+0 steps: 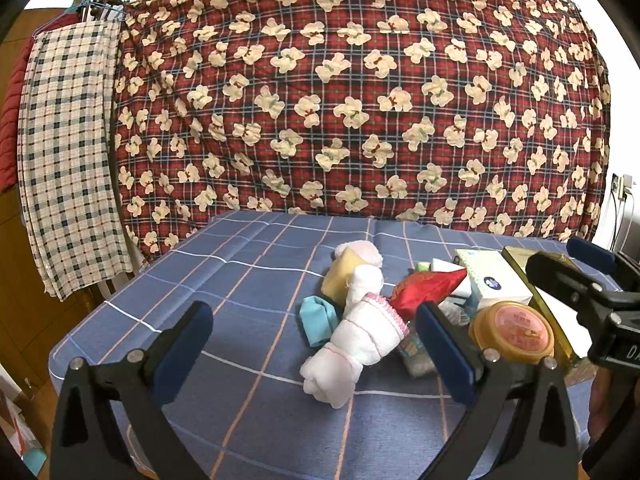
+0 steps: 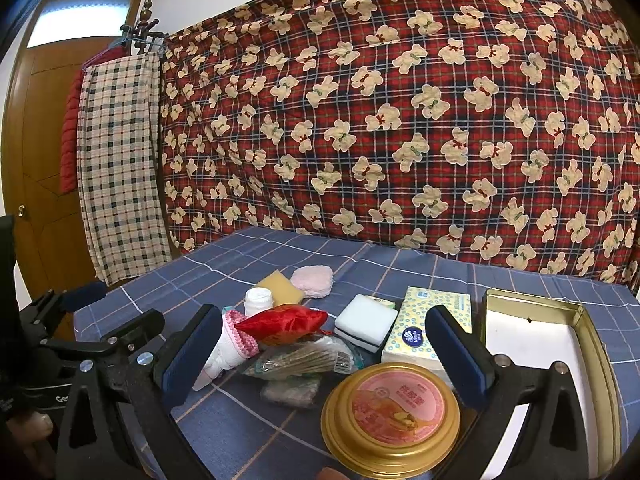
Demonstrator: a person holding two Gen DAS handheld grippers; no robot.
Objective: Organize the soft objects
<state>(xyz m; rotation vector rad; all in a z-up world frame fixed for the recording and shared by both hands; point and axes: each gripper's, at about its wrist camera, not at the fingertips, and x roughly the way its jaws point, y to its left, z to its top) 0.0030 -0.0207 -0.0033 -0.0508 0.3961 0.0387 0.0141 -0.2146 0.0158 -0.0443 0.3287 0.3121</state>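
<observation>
White rolled towel (image 1: 352, 344) lies between the wide-open left tool (image 1: 316, 344) fingers, untouched.

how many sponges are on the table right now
2. A yellow sponge lies at the back beside the pink puff; a white sponge lies left of the tissue pack. Others may be hidden in the pile.

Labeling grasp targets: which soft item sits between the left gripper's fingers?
The rolled white towel, pink-stitched, lies nearest the open left hand-held gripper; the red pouch and yellow sponge lie farther back.
</observation>
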